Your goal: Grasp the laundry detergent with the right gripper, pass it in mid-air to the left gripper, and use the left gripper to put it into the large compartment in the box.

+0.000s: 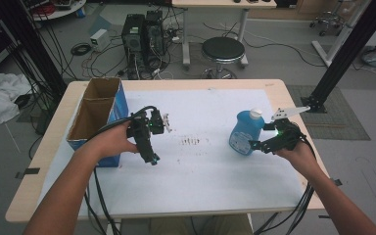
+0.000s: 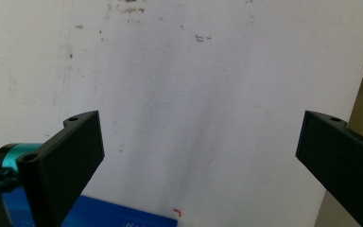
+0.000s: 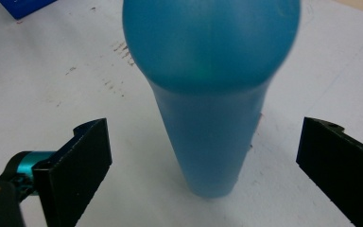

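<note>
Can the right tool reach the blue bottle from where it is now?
Probably yes. The right tool is open, and the bottle stands upright between its jaws, not yet touched. Nothing lies in the gap on the white sheet.

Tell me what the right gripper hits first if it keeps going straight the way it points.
The blue bottle: it stands upright on the white sheet, centred between the open jaws of the right gripper and not yet touched. Depth is hard to judge, but nothing lies before it.

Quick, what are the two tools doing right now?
Left tool: open, holding nothing.
Right tool: open, jaws either side of the blue bottle, not touching it.
</note>
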`<state>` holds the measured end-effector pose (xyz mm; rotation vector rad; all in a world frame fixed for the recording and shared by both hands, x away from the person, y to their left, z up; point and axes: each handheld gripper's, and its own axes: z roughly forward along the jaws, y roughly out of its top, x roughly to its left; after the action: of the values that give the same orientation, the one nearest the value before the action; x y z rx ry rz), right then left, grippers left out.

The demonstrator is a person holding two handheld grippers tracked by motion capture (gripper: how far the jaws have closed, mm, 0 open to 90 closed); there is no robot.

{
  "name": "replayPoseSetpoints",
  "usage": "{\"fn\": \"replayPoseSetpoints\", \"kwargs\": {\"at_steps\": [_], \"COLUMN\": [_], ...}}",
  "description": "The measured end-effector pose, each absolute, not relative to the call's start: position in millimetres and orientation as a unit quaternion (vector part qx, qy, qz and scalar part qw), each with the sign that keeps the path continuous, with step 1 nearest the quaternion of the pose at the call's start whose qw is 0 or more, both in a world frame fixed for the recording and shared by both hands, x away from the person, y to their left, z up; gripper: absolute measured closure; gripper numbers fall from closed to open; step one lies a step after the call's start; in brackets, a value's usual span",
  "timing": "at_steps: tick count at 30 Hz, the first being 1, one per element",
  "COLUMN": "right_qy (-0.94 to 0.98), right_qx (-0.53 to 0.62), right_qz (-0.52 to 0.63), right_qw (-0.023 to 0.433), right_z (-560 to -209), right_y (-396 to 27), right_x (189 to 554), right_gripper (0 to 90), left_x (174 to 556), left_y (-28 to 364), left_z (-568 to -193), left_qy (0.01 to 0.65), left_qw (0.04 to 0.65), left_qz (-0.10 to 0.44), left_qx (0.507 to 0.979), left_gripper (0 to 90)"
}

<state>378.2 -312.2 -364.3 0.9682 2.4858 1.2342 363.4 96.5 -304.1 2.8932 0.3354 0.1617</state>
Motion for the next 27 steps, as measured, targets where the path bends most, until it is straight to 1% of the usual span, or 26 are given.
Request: {"fn": "replayPoseSetpoints", "kwargs": {"at_steps": [10, 22, 27], "right_qy": [0.83, 0.809, 0.798], "right_qx": [0.326, 0.32, 0.323], "right_qz": [0.441, 0.478, 0.493], "right_qw": [0.104, 0.12, 0.126], "right_z": [-375, -388, -392], "right_y": [-304, -295, -295], "right_x": [384, 386, 387], "right_gripper": [3.0, 3.1, 5.0], "left_x": [363, 364, 364], "left_y": [100, 101, 103], "left_z": [-305, -307, -307], "left_qy": [0.12, 0.122, 0.125], "left_qw": [0.112, 0.113, 0.115], "left_qz": [0.055, 0.052, 0.052], "left_qx": [0.985, 0.985, 0.984], "left_gripper": [1.7, 1.7, 1.7]}}
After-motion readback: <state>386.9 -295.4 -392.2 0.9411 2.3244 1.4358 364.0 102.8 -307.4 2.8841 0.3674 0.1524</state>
